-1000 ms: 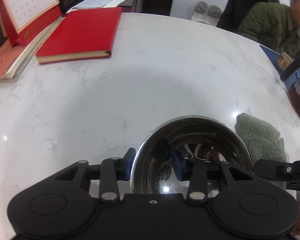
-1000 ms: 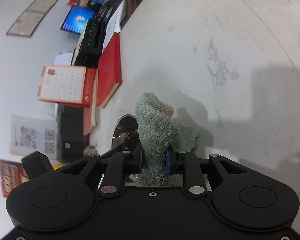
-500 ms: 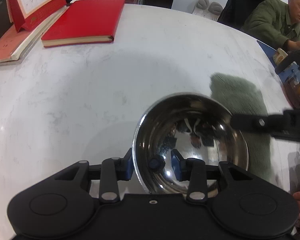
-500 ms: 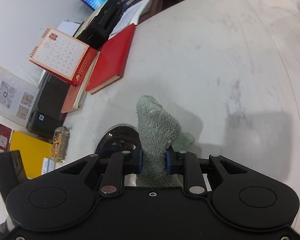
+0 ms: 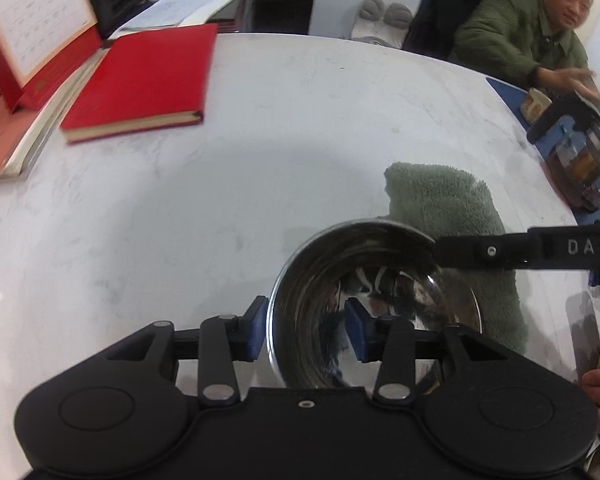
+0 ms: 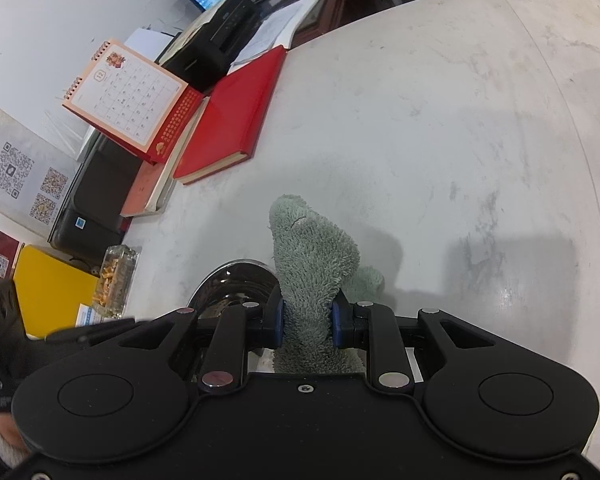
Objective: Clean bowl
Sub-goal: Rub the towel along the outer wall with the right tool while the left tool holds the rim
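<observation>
Left wrist view looks down on a white marble table (image 5: pixel 300 128) with a red book (image 5: pixel 140 84) lying at the far left beside a desk calendar (image 5: pixel 32 28), and a seated person in a green jacket (image 5: pixel 516 32) at the far right behind a glass pot (image 5: pixel 584 160) on a blue mat. A steel bowl (image 5: pixel 372 304) sits near the camera, its rim partly covered by the black frame of the left gripper (image 5: pixel 306 330) and crossed on the right by the right gripper's dark arm marked DAS. A grey-green cloth (image 5: pixel 452 208) lies just beyond and to the right of the bowl. The left gripper's jaws straddle the bowl's near-left wall, one blue pad outside and one inside; a gap shows at the inner pad, so the hold looks loosened rather than clamped, and the jaws have just been opening. In the right wrist view the right gripper (image 6: pixel 307 320) is clenched on the cloth (image 6: pixel 314 256), which stands up in a peak between the pads, with the bowl (image 6: pixel 236 284) just left of it and partly hidden by the gripper's frame. Farther left lie the book (image 6: pixel 232 120), the calendar (image 6: pixel 128 100), a printer (image 6: pixel 208 52) and a glass ashtray (image 6: pixel 114 280). Compared with a second ago, the cloth in the left view has shifted from the bowl's right edge to behind it, and the right gripper's arm now reaches over the rim; the right view has rolled, so the book and calendar sit higher.
</observation>
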The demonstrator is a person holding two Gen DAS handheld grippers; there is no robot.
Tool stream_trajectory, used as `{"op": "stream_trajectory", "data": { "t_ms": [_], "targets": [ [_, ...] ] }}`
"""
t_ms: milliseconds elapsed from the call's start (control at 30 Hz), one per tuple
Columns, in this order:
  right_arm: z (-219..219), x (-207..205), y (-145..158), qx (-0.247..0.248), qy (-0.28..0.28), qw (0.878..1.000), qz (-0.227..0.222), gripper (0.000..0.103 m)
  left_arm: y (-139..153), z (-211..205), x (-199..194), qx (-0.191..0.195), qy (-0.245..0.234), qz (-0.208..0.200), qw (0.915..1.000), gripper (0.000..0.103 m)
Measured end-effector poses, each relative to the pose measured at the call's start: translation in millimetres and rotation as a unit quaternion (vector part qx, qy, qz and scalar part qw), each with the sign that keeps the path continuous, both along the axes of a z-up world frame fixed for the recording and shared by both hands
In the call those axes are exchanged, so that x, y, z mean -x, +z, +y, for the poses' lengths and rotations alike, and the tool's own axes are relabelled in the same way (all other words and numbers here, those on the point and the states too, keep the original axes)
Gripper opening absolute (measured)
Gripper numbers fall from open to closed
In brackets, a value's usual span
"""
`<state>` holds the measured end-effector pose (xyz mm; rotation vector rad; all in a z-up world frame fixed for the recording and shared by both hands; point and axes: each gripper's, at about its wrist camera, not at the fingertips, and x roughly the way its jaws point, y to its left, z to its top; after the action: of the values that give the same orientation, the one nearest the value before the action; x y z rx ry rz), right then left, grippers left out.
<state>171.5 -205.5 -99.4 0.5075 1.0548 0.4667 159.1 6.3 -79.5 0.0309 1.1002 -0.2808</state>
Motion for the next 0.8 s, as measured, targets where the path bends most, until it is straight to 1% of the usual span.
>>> {"op": "stream_trajectory", "data": {
  "t_ms": [133, 333, 467, 567, 800],
  "targets": [
    [0, 0, -1, -0.002, -0.002, 1.000, -0.001, 0.021, -3, -3, -8, -0.001, -0.008, 0.000, 1.0000, 0.039],
    [2, -4, 0, 0.002, 0.001, 1.000, -0.007, 0.021, -2, 1, -3, 0.001, 0.009, 0.003, 1.0000, 0.030],
    [5, -8, 2, 0.003, 0.006, 1.000, -0.012, 0.021, 0, 3, 5, 0.006, 0.015, 0.015, 0.9998, 0.030],
    [8, -10, 3, 0.004, 0.011, 1.000, -0.015, 0.021, 2, 3, 10, 0.007, 0.012, 0.017, 0.9997, 0.031],
    [8, -11, 4, 0.005, 0.012, 1.000, -0.016, 0.021, 0, -3, 0, -0.004, -0.008, 0.010, 0.9999, 0.035]
  ]
}}
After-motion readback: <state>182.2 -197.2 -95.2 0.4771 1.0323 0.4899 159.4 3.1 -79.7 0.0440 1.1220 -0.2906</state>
